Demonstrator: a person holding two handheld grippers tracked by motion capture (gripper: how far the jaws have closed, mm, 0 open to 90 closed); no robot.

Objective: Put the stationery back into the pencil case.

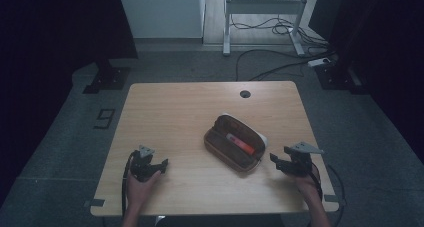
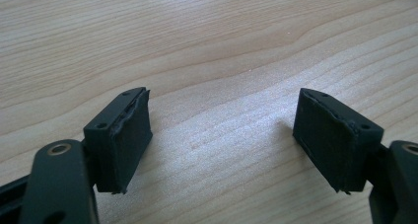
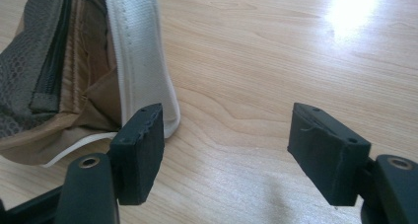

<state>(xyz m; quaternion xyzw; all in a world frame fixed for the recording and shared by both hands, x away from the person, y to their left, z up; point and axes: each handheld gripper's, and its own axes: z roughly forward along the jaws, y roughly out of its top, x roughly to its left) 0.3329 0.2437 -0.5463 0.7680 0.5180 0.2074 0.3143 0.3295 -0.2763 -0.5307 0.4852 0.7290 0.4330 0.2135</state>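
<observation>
A pale wood-grain table (image 1: 180, 112) with a faint sheen carries a brown cloth pencil case (image 1: 234, 143), its lining mesh-textured, its edge white ribbed fabric; matt black gripper pads (image 3: 140, 152) look rough-edged.

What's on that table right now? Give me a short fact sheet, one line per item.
Table: light wooden top with a small round hole near its far edge
Pencil case: brown, lying open, white outer edge
Inside the case: an orange-red pen-like item
Left gripper: held low over bare wood, jaws open, nothing between them
Right gripper: just beside the case's near end, jaws open, nothing between them
Floor: cables beyond the table
</observation>
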